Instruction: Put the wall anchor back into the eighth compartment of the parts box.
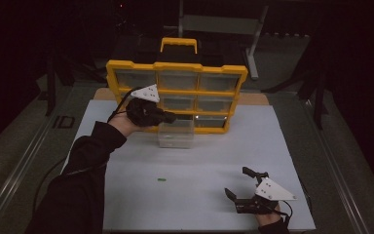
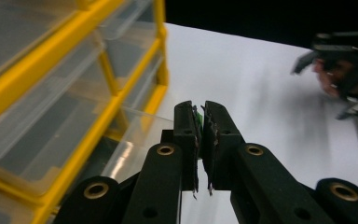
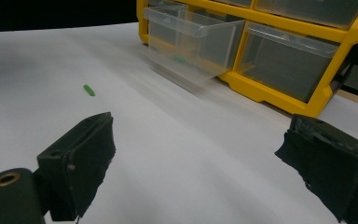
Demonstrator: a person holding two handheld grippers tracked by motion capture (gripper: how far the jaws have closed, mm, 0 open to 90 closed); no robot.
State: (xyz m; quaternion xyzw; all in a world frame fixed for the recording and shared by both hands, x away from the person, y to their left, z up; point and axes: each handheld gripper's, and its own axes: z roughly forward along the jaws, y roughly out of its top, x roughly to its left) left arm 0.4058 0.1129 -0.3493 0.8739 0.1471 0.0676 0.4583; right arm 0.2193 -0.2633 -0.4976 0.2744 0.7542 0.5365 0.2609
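Observation:
My left gripper hovers over the pulled-out clear drawer of the yellow organizer. In the left gripper view my left gripper is shut on a small green piece, with the clear drawer just below and to its left. A second small green piece lies loose on the white mat. My right gripper rests open near the mat's front right corner. In the right gripper view my right gripper has nothing between its jaws, and a green piece lies inside the open drawer.
The organizer stands upright at the back of the mat, with several closed clear drawers and a yellow handle on top. The loose green piece lies on the mat left of the right gripper's line. Dark surroundings ring the table.

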